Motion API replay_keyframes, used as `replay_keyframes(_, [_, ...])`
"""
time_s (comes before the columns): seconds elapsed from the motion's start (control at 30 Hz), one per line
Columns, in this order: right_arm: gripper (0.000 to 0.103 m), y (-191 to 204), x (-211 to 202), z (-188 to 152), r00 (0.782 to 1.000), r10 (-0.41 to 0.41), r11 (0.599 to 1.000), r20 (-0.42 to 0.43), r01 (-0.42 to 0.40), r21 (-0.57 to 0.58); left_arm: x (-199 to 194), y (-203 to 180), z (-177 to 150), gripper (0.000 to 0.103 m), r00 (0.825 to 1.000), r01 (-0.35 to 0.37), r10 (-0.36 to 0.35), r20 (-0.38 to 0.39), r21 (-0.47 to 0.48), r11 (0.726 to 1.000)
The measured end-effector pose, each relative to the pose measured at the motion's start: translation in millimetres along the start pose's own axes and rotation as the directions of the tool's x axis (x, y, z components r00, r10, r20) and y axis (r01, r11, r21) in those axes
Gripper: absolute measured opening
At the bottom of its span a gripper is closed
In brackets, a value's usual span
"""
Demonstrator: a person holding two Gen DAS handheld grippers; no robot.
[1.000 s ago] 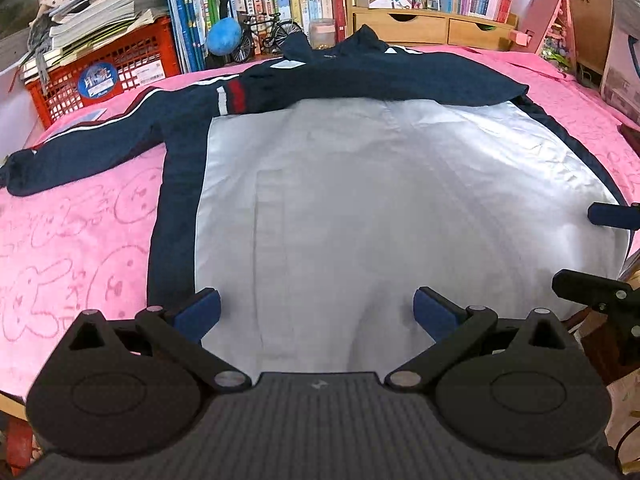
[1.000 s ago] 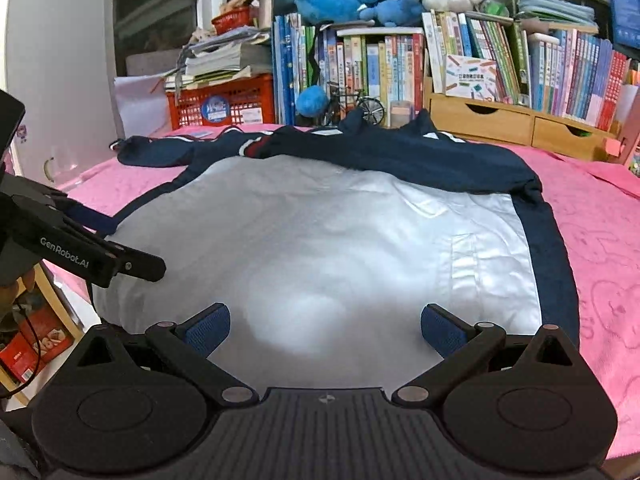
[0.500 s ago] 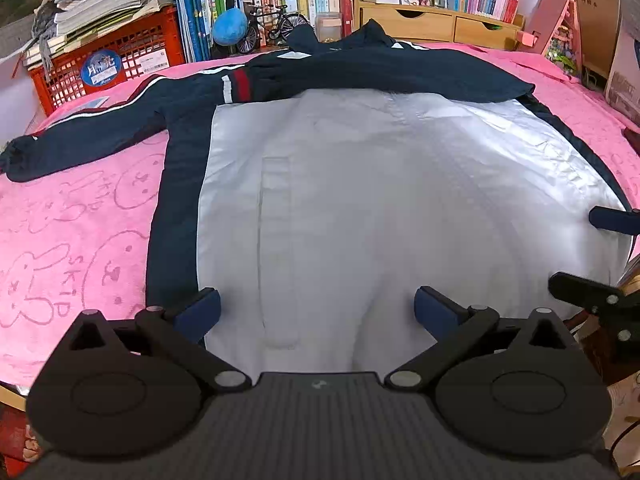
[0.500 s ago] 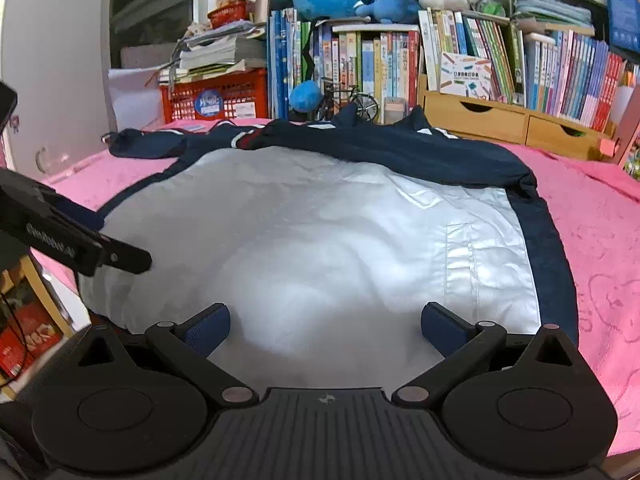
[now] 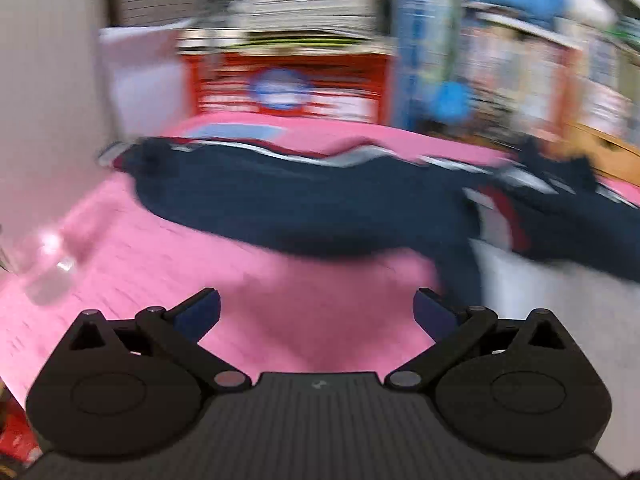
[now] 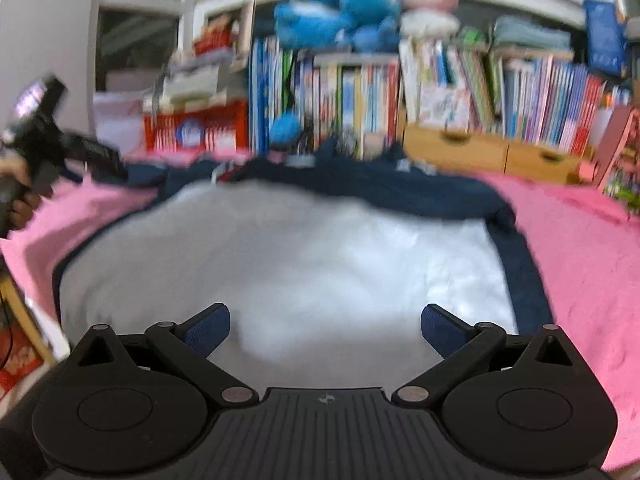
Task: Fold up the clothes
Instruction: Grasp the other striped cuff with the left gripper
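Left jaws: my left gripper (image 5: pixel 316 306) stands wide apart, holding nothing, above the pink printed cover (image 5: pixel 168 264).
Sleeve: the navy sleeve with a white stripe (image 5: pixel 288 208) lies ahead of those jaws, its long axis running left to right; I judge my left hand nearer to it.
Jacket: the navy jacket with a silver-grey lining (image 6: pixel 288 264) lies spread flat, lining up.
Right jaws: my right gripper (image 6: pixel 326 326) is apart and empty over the near hem.

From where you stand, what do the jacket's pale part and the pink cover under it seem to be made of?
Pale panel: probably thin synthetic lining, silvery, with a faint sheen and soft creases. Pink cover: looks like matte, fuzzy terry or fleece, though blur leaves that open.
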State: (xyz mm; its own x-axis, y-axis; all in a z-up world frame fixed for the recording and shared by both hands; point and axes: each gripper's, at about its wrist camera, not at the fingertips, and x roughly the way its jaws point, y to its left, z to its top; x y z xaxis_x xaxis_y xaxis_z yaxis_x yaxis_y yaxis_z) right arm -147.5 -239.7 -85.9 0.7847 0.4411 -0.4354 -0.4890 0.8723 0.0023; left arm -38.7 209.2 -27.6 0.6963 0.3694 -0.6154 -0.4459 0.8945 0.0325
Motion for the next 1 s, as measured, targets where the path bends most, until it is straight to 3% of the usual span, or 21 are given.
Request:
replay_keyframes(0.1, [0.103,-6,13,15,0.999,-0.031,1.0,-0.008,0.031,-0.004,36,21,25,0.103,0.995,-0.097,0.099,0.026,-0.047,0.994])
replay_keyframes(0.2, [0.103,-8,32,27,0.997,-0.079,0.997,-0.022,0.079,-0.017,76,44,45,0.103,0.98,-0.192,0.197,0.016,-0.148,0.97])
replay_keyframes(0.37, [0.103,-7,63,41,0.995,-0.09,0.996,-0.032,0.09,-0.004,133,90,64,0.103,0.95,-0.308,0.306,-0.065,-0.352,0.884])
replay_keyframes(0.5, [0.103,-3,85,43,0.994,-0.088,0.996,-0.068,0.087,-0.022,156,113,72,0.103,0.926,-0.366,0.371,-0.074,-0.426,0.827])
replay_keyframes(0.53, [0.103,-4,86,43,0.994,-0.085,0.996,-0.074,0.084,-0.016,159,116,72,0.096,0.924,-0.367,0.376,-0.068,-0.436,0.822])
replay_keyframes(0.57, [0.103,-4,88,42,0.993,-0.082,0.997,-0.081,0.082,-0.01,160,118,72,0.079,0.924,-0.364,0.378,-0.061,-0.444,0.819])
replay_keyframes(0.6, [0.103,-5,89,42,0.993,-0.079,0.997,-0.087,0.079,-0.004,159,118,73,0.061,0.926,-0.357,0.375,-0.052,-0.449,0.819])
replay_keyframes(0.63, [0.103,-6,91,42,0.993,-0.076,0.997,-0.093,0.076,0.002,158,118,73,0.026,0.927,-0.35,0.372,-0.043,-0.453,0.82])
replay_keyframes(0.67, [0.103,-6,93,41,0.992,-0.073,0.997,-0.099,0.074,0.007,157,119,73,0.018,0.929,-0.343,0.369,-0.034,-0.458,0.82])
replay_keyframes(0.73, [0.103,-7,96,41,0.992,-0.066,0.997,-0.112,0.069,0.019,155,119,73,0.007,0.931,-0.329,0.364,-0.017,-0.467,0.821])
replay_keyframes(0.83, [0.103,-9,101,39,0.99,-0.056,0.997,-0.13,0.061,0.037,142,111,76,0.004,0.937,-0.288,0.348,0.04,-0.477,0.83])
replay_keyframes(0.93, [0.103,-11,106,38,0.988,-0.046,0.997,-0.148,0.054,0.054,103,69,88,0.004,0.931,-0.206,0.3,0.209,-0.378,0.903])
replay_keyframes(1.0, [0.103,-13,109,38,0.986,-0.039,0.997,-0.16,0.05,0.066,69,28,94,0.004,0.921,-0.11,0.199,0.335,-0.266,0.958])
